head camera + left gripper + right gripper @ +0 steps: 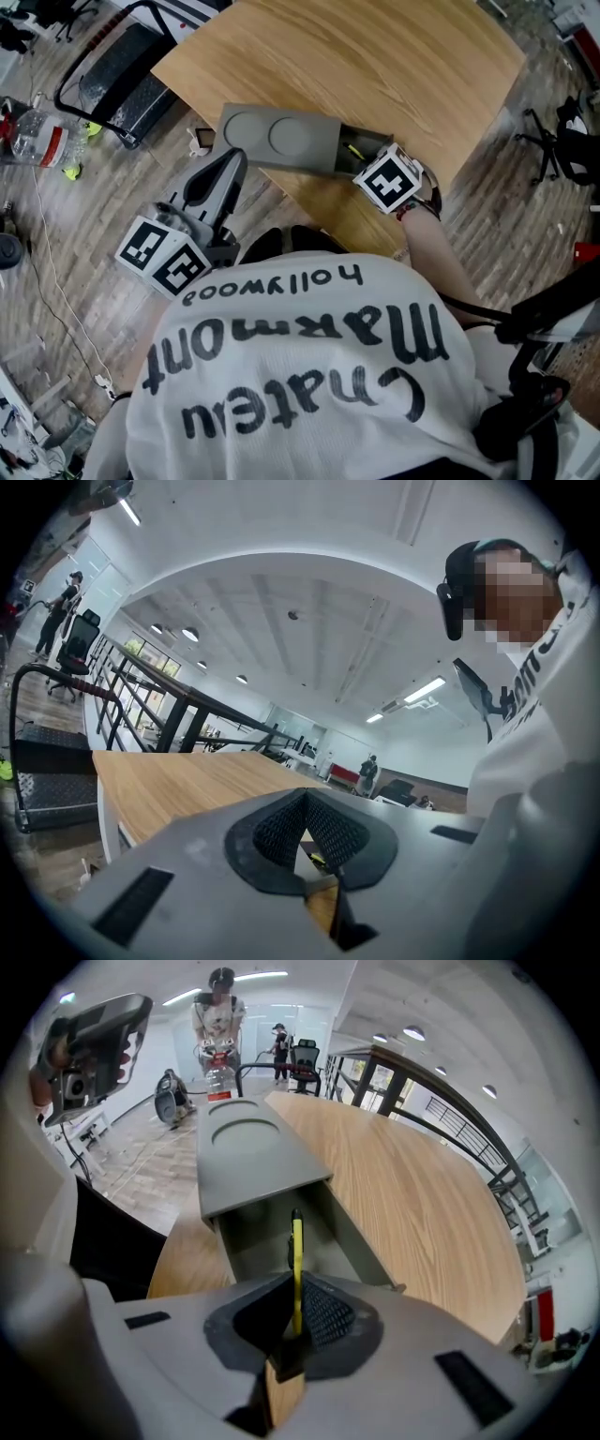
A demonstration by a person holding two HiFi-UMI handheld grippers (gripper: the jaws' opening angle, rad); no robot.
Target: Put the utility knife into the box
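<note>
The right gripper (295, 1312) is pinching the utility knife (297, 1260) edge-on, its jaws closed to the knife's thin yellow body. The knife is pointing forward over the open end of the box (253, 1162), likely so it can go in lengthwise. The lid is sitting slid back (only part of the tray is showing) on the table (422, 1194). The left gripper (305, 832) is hovering off the table's near edge, pads together, gripping nothing.
</note>
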